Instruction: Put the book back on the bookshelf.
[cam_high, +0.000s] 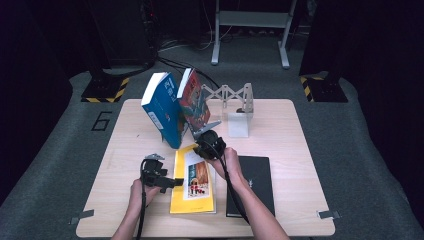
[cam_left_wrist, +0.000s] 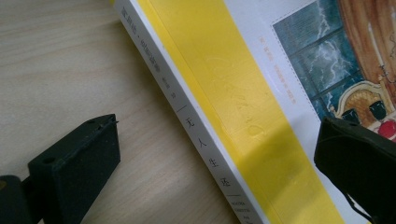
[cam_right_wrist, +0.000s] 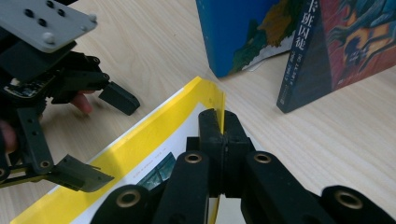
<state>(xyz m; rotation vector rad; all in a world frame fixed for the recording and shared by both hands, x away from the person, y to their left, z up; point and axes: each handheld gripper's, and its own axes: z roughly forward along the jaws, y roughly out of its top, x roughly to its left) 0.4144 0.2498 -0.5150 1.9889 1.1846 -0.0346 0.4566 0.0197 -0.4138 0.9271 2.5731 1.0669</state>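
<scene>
- Two grippers on one job: the right gripper (cam_right_wrist: 219, 135) is clamped tight on the front cover of the yellow book (cam_high: 194, 181), pinching its far corner at the middle of the right gripper view, with that corner lifted off the pages. My guess is the cover is being peeled open.
- Left gripper (cam_high: 159, 176) has its jaws spread wide, one on each side of the yellow book's spine (cam_left_wrist: 205, 144), and nothing looks pressed. It seems to be there to stop the book sliding.
- That yellow book lies flat at the lower centre of the high view, just beside a black book (cam_high: 253, 184) to its right.
- Behind it, at upper centre, a blue book (cam_high: 163, 109) and a red book (cam_high: 194, 102) lean in a folding rack (cam_high: 231, 97), near the lifted corner, so swinging the cover that way looks tight.
- Bare table (cam_high: 125, 140) at the left gives more room.
</scene>
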